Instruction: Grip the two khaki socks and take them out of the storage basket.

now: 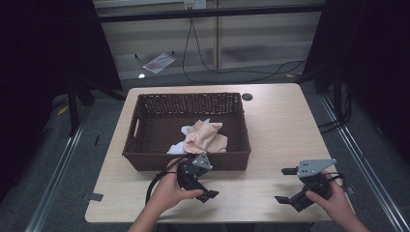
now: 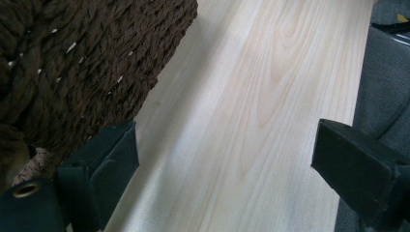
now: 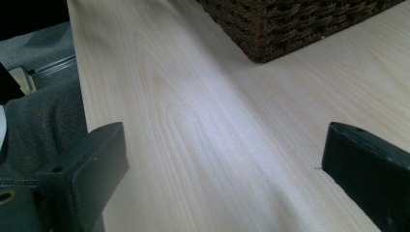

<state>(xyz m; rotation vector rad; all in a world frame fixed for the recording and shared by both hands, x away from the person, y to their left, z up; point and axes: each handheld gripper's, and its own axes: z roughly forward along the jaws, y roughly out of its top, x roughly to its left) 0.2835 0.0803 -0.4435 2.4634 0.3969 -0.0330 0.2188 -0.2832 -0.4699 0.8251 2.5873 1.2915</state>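
**Spotter:** Start with what's closest to you. How do the grippers stand?

**Me:** My left gripper (image 1: 200,186) sits low over the near edge of the tabletop (image 1: 270,130), just in front of the basket's front wall. Its jaws are spread wide with nothing between them; in the left gripper view I see bare wood across the gap and the brown weave close at one side. My right gripper (image 1: 290,186) is off toward the near right corner, also spread apart and empty, with pale wood between its jaws in the right gripper view and a corner of the basket farther off.

**Spotter:** And the thing you're after?

**Me:** The peach cloth (image 1: 207,137) lies crumpled inside the wicker basket (image 1: 145,121), toward the front and near the middle, partly on top of a white cloth (image 1: 184,131) that pokes out on its left. Neither gripper touches it.

**Spotter:** Which hand takes it?

**Me:** I judge the left. The cloth lies straight ahead of it, just beyond the front wall, while the right gripper stands well apart and would have to cross sideways. The heap runs roughly front to back with no clear long axis, so I'd lift over the rim, come down from above and pinch a raised fold. The risk I see is catching the white cloth along with it
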